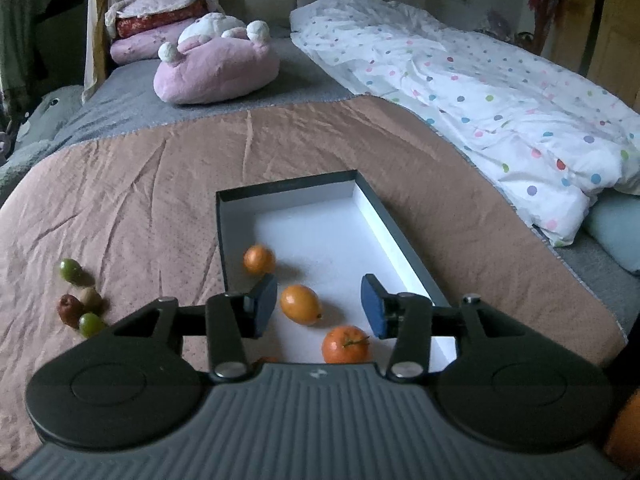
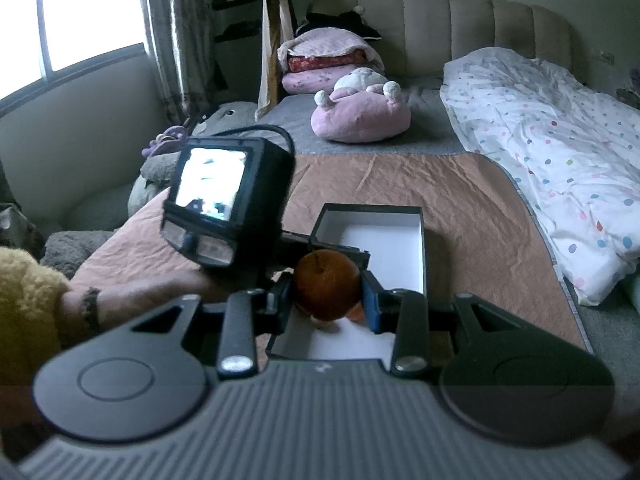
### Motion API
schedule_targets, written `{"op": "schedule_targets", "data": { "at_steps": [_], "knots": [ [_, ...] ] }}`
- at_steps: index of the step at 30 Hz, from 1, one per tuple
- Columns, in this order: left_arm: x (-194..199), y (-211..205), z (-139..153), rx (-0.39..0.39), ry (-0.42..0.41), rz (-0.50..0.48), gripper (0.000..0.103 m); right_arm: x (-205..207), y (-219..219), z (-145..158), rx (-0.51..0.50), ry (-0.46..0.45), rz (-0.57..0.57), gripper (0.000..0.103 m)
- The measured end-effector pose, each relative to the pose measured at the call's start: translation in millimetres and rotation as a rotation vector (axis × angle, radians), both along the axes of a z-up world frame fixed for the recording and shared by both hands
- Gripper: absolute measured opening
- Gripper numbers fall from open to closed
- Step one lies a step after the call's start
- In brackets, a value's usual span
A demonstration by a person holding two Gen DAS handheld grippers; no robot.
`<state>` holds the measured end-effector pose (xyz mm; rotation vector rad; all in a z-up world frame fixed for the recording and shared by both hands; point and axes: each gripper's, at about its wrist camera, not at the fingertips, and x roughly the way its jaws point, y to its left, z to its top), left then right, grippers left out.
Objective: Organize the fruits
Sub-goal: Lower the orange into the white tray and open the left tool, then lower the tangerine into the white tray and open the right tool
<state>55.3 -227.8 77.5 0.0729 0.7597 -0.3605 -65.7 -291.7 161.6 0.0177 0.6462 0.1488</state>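
left gripper [image 1: 319, 305] is spread over the box [image 1: 404, 240], nothing held. right gripper [image 2: 329, 296] pinches an orange [image 2: 327, 285]; could roll out lower center if dropped carelessly.

Cloth, card and glossy peel

Wrinkled satin-like bedspread [image 1: 140, 184]; matt white-lined cardboard box [image 1: 368, 208]; smooth glossy orange fruit [image 1: 300, 304]; fluffy plush pillow [image 1: 216, 64].
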Motion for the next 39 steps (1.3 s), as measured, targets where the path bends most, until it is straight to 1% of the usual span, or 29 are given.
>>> {"op": "schedule_targets", "data": {
  "at_steps": [2,4,6,10,15,23,30,34,39],
  "knots": [
    [-4.7,2.7,3.6,0.01,-0.013,0.002,0.053,4.3,0.1,-2.3,-0.006,0.006,-0.001,0.039],
    [-6.4,8.5,4.8,0.038,-0.016,0.033,0.053,8.7,0.3,-4.4,-0.002,0.017,0.005,0.039],
    [-6.0,18.9,5.6,0.02,-0.012,0.045,0.053,14.5,-0.8,-7.8,0.001,0.028,-0.002,0.039],
    [-6.9,36.8,3.0,0.043,-0.017,0.075,0.053,22.4,1.3,-9.1,-0.022,0.02,-0.003,0.039],
    [-11.9,57.6,4.4,0.023,-0.008,0.105,0.053,35.3,-2.0,-13.0,-0.033,0.025,-0.02,0.039],
    [-40.5,80.1,16.6,-0.018,-0.008,0.104,0.053,71.2,-6.2,-31.9,-0.035,0.079,-0.046,0.039],
    [-70.6,90.9,27.9,-0.012,-0.028,0.085,0.053,98.2,-3.6,-48.9,-0.022,0.123,-0.061,0.039],
    [-79.4,94.5,30.4,-0.008,-0.037,0.085,0.056,110.2,1.4,-58.4,-0.029,0.145,-0.064,0.039],
    [-86.0,98.0,30.5,0.001,-0.032,0.08,0.056,121.7,4.3,-67.9,-0.032,0.162,-0.068,0.039]
  ]
}}
